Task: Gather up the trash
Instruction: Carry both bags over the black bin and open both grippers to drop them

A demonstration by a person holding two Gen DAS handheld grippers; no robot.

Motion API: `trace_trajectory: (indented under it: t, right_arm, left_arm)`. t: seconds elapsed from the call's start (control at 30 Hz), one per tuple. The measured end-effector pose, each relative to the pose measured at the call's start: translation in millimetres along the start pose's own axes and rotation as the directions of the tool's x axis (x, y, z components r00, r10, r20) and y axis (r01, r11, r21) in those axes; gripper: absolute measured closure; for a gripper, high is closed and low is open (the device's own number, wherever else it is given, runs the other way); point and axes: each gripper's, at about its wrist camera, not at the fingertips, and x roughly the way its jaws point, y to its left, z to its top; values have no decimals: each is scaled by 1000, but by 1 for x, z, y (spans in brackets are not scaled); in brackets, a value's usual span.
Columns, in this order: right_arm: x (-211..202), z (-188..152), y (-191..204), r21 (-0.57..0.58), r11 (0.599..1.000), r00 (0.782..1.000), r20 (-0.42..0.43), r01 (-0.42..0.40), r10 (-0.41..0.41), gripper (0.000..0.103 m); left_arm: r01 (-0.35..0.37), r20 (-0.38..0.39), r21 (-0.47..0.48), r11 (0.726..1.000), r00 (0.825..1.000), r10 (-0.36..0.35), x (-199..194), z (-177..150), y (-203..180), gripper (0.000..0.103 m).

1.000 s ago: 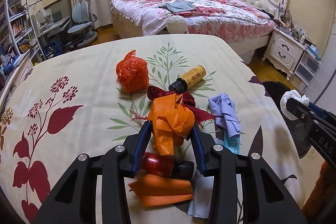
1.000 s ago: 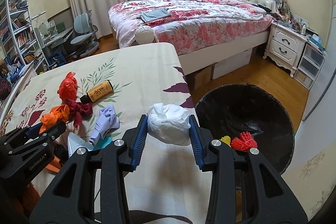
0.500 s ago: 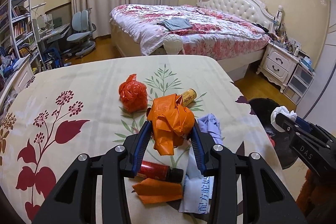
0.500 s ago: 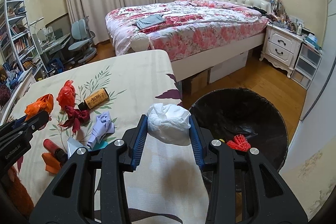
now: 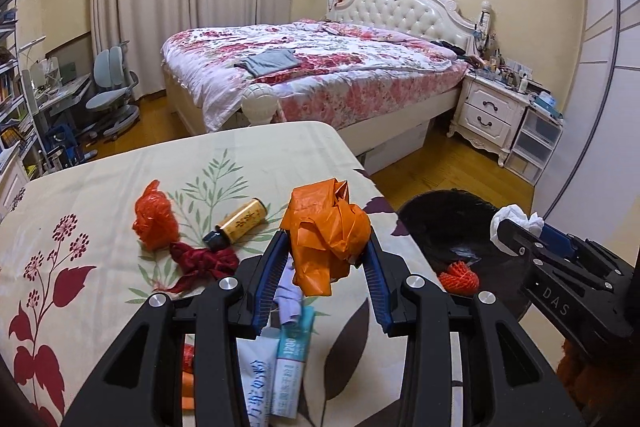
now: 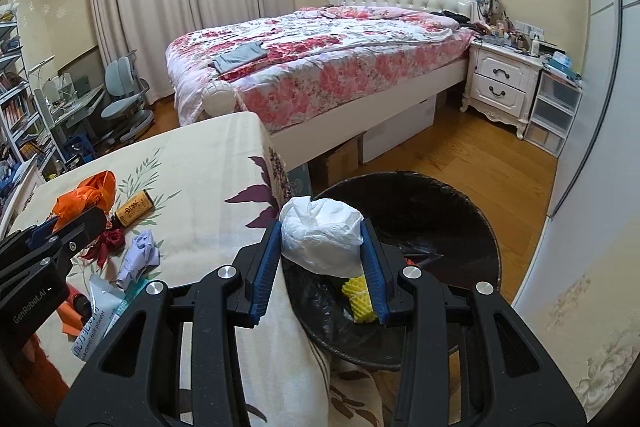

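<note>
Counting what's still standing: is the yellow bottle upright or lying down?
Lying down. The bottle rests on its side on the tablecloth, dark cap toward the red ribbon.

Trash-strewn floral tablecloth (image 5: 100, 187)

Crumpled orange bag (image 5: 328, 231) and white wad (image 6: 320, 241) (both clamped, raised); black bin (image 6: 440, 203) holds scraps.

the left gripper (image 5: 326, 259), gripping the orange bag (image 5: 326, 237), rose off the table (image 5: 100, 187) and swung toward the black bin (image 5: 460, 223) at frame right. the right gripper (image 6: 322, 261) carried its white wad (image 6: 320, 239) from above the cloth to above the bin's rim.
</note>
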Motion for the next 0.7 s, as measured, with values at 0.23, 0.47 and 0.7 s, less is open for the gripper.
trace_trajectory:
  t: [0.23, 0.47, 0.7]
  right_arm:
    - [8, 1, -28, 29, 999, 999, 0, 45, -45, 65]
    - [25, -3, -53, 53, 996, 997, -31, 74, -72, 65]
    - [39, -4, -67, 66, 994, 995, -45, 91, -88, 64]
  left_arm:
    - [48, -24, 55, 997, 999, -47, 26, -2, -39, 63]
    - [56, -43, 107, 993, 998, -52, 51, -4, -67, 63]
    - [58, -74, 122, 991, 996, -49, 78, 0, -88, 63]
